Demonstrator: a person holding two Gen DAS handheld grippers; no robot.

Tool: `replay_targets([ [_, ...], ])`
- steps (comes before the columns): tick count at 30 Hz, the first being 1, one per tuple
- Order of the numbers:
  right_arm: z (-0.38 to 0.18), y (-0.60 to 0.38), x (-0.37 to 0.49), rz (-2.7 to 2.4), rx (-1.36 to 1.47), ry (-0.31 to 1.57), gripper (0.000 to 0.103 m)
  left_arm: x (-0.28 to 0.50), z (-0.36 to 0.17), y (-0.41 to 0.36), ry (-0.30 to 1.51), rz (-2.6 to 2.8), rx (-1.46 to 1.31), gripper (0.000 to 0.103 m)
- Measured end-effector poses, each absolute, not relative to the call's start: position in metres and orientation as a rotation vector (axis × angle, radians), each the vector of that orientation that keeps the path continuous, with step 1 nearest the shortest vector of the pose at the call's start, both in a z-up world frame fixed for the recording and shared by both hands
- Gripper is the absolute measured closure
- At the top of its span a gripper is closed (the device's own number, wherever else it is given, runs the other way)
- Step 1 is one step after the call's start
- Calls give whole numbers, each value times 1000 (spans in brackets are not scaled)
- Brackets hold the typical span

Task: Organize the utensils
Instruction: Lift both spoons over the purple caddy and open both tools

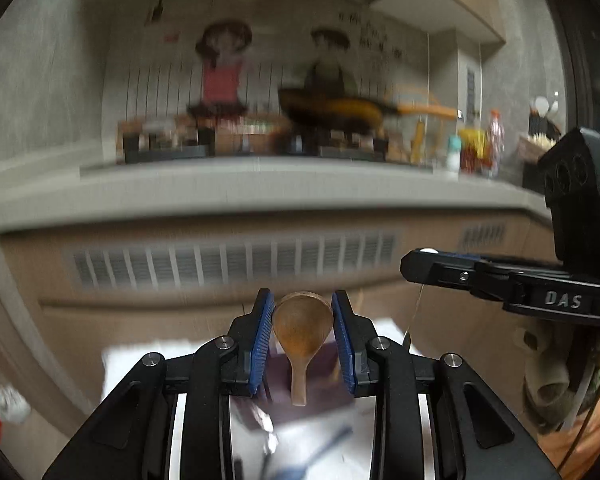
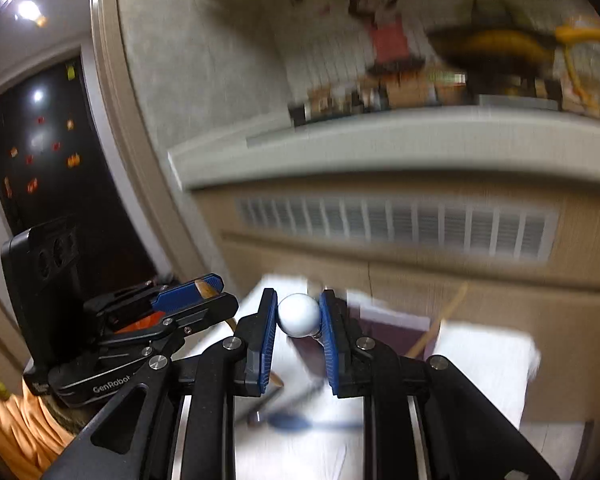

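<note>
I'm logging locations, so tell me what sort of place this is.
Most likely a home kitchen: a dark pan sits on a stove on the countertop, condiment bottles stand beside it, and a magnet-covered fridge shows at left.

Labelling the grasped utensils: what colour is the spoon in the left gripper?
Brown wood; the wooden spoon shows best in the left wrist view, clamped in the left gripper.

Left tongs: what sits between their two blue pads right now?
The bowl of a wooden spoon, gripped between the blue pads of the left tongs, handle hanging down. The left wrist view shows it.
</note>
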State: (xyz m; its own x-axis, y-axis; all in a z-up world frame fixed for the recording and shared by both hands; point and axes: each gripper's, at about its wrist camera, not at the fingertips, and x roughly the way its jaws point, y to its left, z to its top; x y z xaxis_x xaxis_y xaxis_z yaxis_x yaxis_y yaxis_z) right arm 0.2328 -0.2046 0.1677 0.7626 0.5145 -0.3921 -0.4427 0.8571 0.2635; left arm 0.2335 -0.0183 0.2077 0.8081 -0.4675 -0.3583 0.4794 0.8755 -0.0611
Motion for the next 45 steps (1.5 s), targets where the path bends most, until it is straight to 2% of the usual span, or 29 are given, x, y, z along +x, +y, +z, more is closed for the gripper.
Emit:
replay_targets([
  [4, 194, -215, 254, 494, 224, 421, 83, 259, 228, -23, 348, -503, 45, 72],
  [9, 184, -228, 290, 454, 313, 435, 83, 300, 207, -37, 449, -522, 28, 72],
  [21, 67, -218, 358, 385, 416, 696, 83, 382, 75, -58, 803, -494, -30, 72],
  [27, 30, -211, 363, 335, 394, 783, 82, 381, 52, -56, 858, -510, -65, 69],
  [32, 34, -208, 349, 283, 321, 751, 80, 359, 65, -49, 782, -498, -65, 51],
  [35, 49, -202, 330, 251, 229, 686, 74, 344, 78, -35, 731, -475, -81, 46],
  [38, 62, -195, 309, 225, 140, 635, 63, 325, 83, -23, 703, -442, -56, 43],
  [40, 66, -190, 295, 207, 83, 616, 55, 312, 79, -12, 707, -423, -43, 39],
  [44, 61, -185, 268, 193, -18, 608, 51, 293, 64, 11, 745, -388, -38, 36],
  [45, 59, -186, 263, 195, -33, 612, 46, 288, 57, 18, 761, -377, -38, 36],
])
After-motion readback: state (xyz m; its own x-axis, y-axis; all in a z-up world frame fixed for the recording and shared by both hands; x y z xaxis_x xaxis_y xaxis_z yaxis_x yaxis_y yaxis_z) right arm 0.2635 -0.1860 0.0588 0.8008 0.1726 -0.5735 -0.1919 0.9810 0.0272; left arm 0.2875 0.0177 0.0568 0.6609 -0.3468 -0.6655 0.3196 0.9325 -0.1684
